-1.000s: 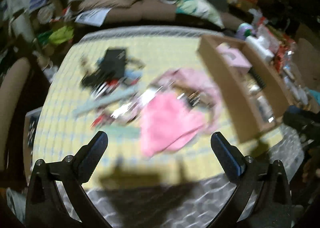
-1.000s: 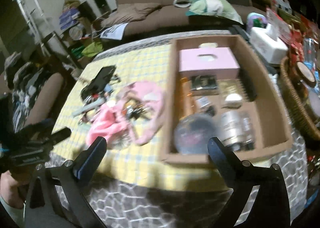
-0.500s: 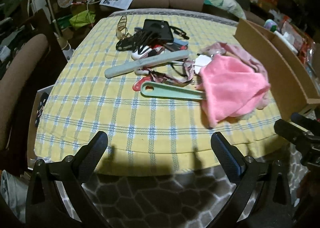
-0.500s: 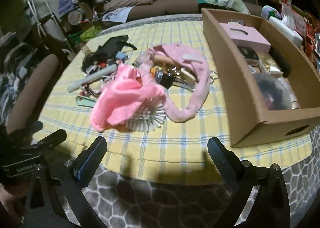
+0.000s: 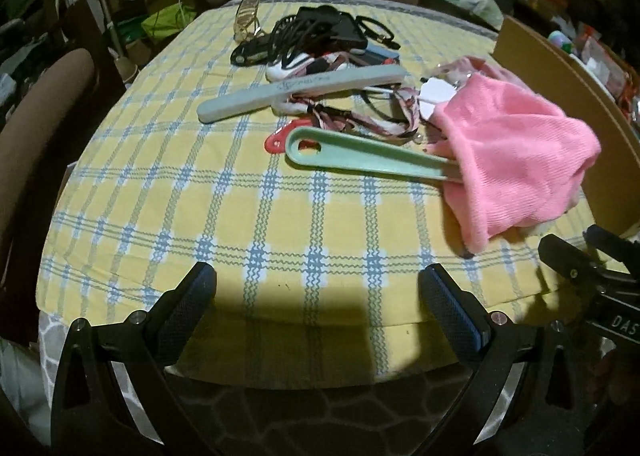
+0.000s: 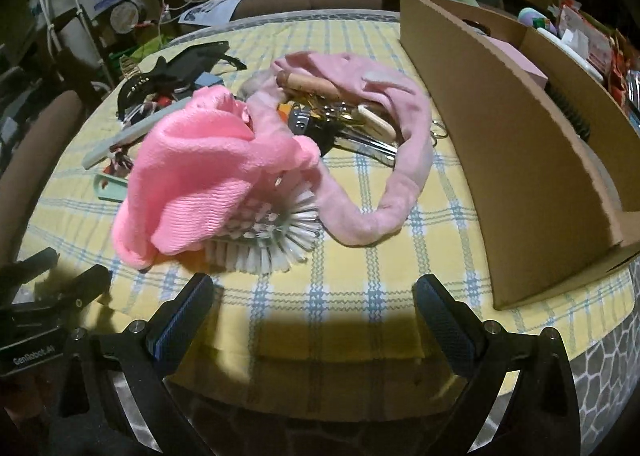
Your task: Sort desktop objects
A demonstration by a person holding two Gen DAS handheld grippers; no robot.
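Largely unsorted, the desk [image 5: 160, 192] under its yellow plaid cloth carries nearly all the clutter in a heap across its middle and far half. Cardboard box [image 6: 520, 160], along the right edge, already holds a pink tissue box [image 6: 528, 68] and a black brush [image 6: 568, 112]; by this showing, only a small share is stowed. Pink towel [image 6: 192, 176] drapes over a mint scrub brush [image 6: 276, 240], beside a paler pink cloth [image 6: 384, 128] curled round keys [image 6: 320, 128]. Grey-green flat case [image 5: 300, 90], black cables and pouch [image 5: 320, 32] lie toward the far edge. Left tool [image 5: 316, 304] and right tool [image 6: 312, 308] hover at the near edge, both spread wide, grasping nothing.
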